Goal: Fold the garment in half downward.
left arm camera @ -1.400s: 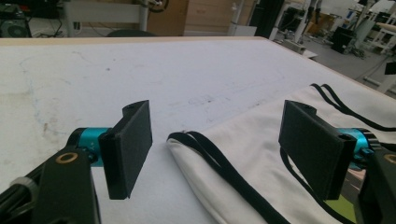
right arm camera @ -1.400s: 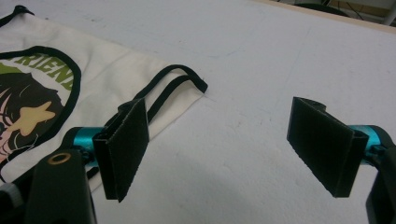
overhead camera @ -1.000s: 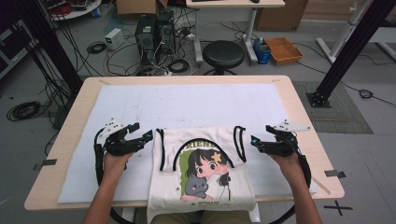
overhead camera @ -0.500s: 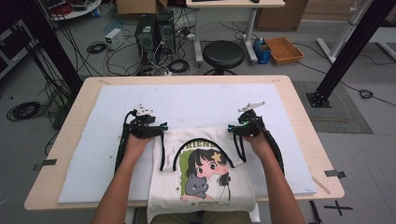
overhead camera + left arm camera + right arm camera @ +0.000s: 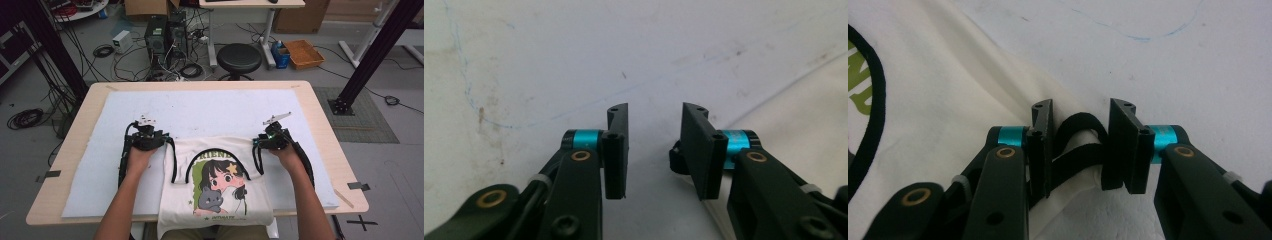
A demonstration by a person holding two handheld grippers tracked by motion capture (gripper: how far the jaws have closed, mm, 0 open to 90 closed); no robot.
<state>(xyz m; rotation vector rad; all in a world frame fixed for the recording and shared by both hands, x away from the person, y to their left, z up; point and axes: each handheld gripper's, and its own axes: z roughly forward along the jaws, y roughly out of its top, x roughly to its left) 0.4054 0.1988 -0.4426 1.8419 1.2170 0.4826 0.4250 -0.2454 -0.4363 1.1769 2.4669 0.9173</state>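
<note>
One cream tank top (image 5: 215,190), black-trimmed, cartoon girl print.

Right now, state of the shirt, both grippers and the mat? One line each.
tank top: flat, print side up, hem hanging over the near table edge.
right gripper: jaws have just been closing, the bunched black-trimmed right strap between them; grip not clearly tight yet.
left gripper: jaws have just been closing, gap shows bare mat, left strap just beside it.
white mat: flat, lightly stained.
</note>
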